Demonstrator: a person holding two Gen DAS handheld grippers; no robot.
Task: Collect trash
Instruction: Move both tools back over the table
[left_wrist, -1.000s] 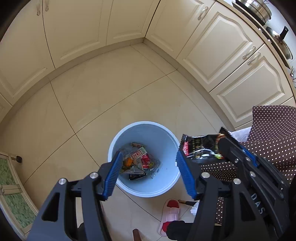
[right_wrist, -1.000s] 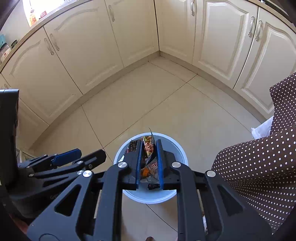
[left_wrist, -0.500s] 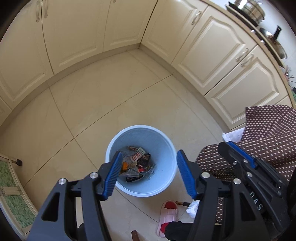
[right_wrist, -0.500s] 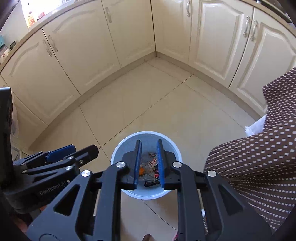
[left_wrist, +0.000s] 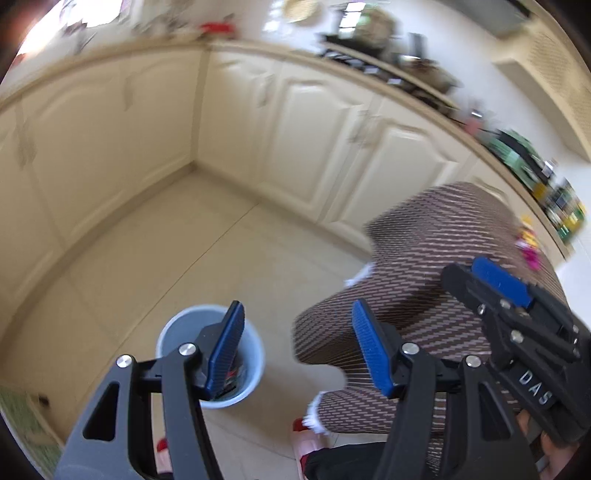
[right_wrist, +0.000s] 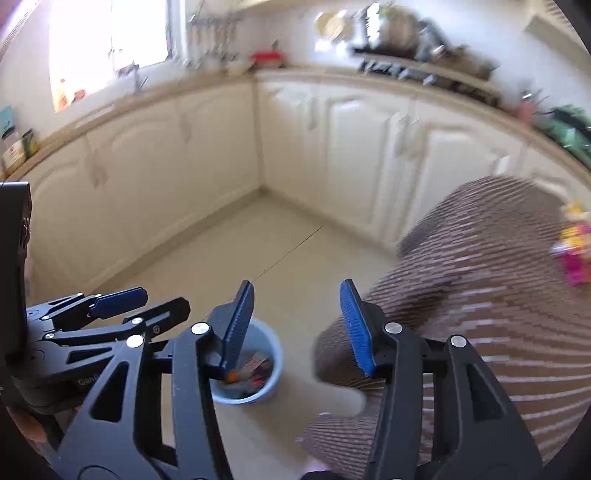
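The pale blue trash bin (left_wrist: 173, 328) stands on the floor below both grippers, with several wrappers (right_wrist: 255, 365) inside it. My left gripper (left_wrist: 297, 321) is open and empty, its left finger in front of the bin. My right gripper (right_wrist: 296, 295) has its jaws opening, and nothing is between them. A bright pink and yellow wrapper (right_wrist: 574, 251) lies on the brown dotted tablecloth (right_wrist: 480, 277) at the right; the same wrapper (left_wrist: 528, 243) shows in the left wrist view. Both views are blurred by motion.
Cream cabinets (left_wrist: 306, 147) line the corner behind the tiled floor (left_wrist: 184, 240). Pots and bottles crowd the counter (right_wrist: 424, 70) above. A pink slipper (left_wrist: 306, 439) lies by the table's edge. The left gripper's body (right_wrist: 118, 299) sits at the left of the right wrist view.
The right gripper let its dark wrapper fall into the bin, then its jaws spread. Both grippers rose and tilted up, so the bin shrank and the counter came into view.
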